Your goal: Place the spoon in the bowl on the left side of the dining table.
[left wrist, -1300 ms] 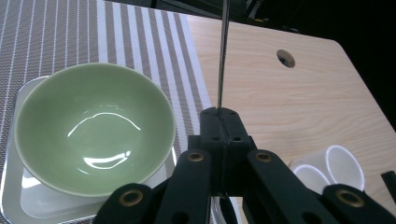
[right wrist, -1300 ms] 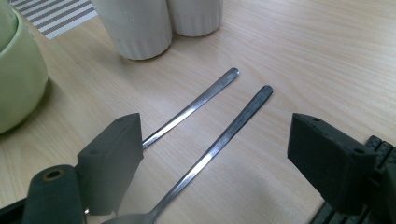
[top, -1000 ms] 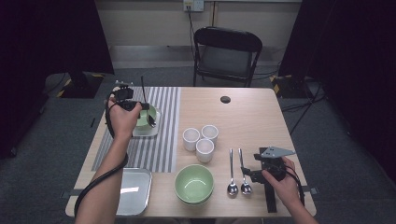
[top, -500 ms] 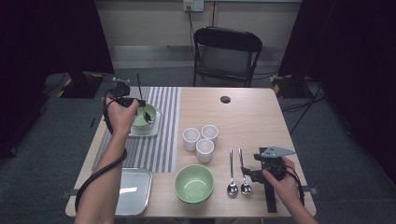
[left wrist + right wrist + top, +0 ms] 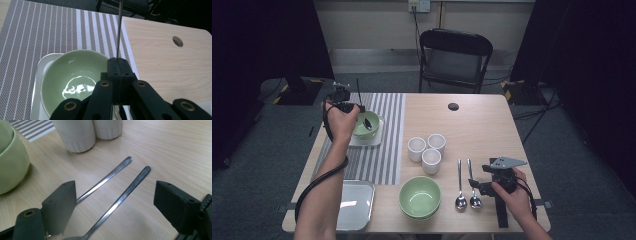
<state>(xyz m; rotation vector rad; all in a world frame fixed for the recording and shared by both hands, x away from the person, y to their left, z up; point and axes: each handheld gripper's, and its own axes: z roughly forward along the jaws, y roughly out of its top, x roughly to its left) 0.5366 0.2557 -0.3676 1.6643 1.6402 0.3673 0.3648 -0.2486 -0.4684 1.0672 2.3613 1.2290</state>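
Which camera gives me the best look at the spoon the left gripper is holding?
The left gripper view: the spoon handle rises straight from the shut left gripper, over the green bowl. The high view shows its dark bowl end above that green bowl, small.

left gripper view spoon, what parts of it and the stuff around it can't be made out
- Spoon: left gripper view, its bowl end is hidden behind the shut left claw; the handle tip is cut off by the top edge.
- Green bowl: its near rim is hidden by the claw's arms.
- Small tray: cut off by the bottom edge.
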